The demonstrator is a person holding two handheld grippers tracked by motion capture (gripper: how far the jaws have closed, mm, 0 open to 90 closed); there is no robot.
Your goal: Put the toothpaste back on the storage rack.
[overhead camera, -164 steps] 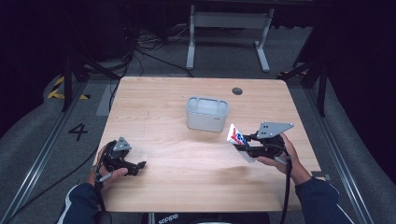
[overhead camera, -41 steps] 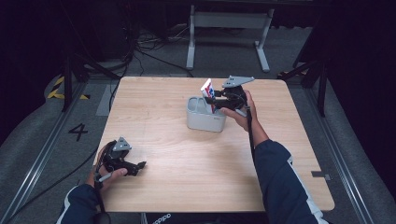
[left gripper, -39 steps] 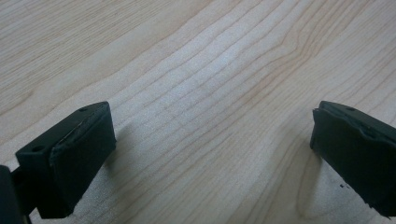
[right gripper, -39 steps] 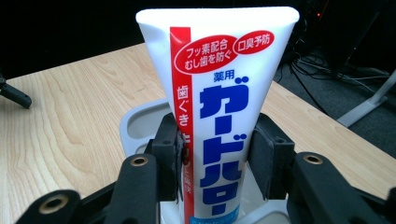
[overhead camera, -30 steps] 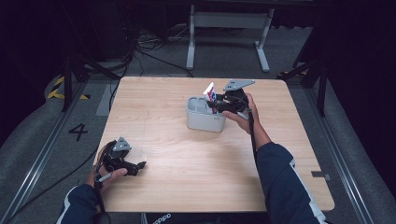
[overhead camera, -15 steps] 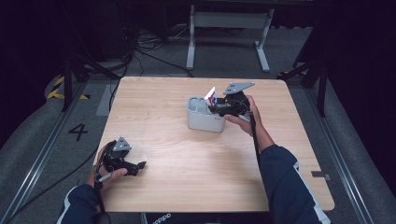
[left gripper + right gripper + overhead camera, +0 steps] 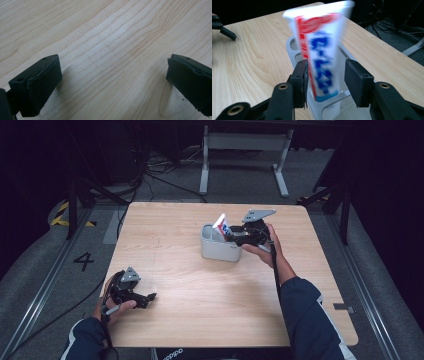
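Note:
A white toothpaste tube (image 7: 319,50) with red and blue print stands upright, its lower end inside a grey holder (image 7: 292,48) with several compartments. In the high view the tube (image 7: 220,225) sticks out of the holder (image 7: 219,251) at mid-table. My right gripper (image 7: 325,67) straddles the tube; its jaws have just been opening, with a clear gap on the right side and the left pad close to the tube's edge. The right gripper (image 7: 235,234) reaches in from the holder's right. My left gripper (image 7: 149,296) rests open on the wood at front left, with bare table between its jaws (image 7: 112,75).
The wooden table (image 7: 200,310) has its edges close to both hands. A person's forearms in dark sleeves (image 7: 305,310) come in from the bottom. Cables and a metal stand (image 7: 245,150) lie on the floor beyond the far edge.
The right gripper carried the tube from the table's right side to the holder and lowered it in. The left gripper has stayed still.

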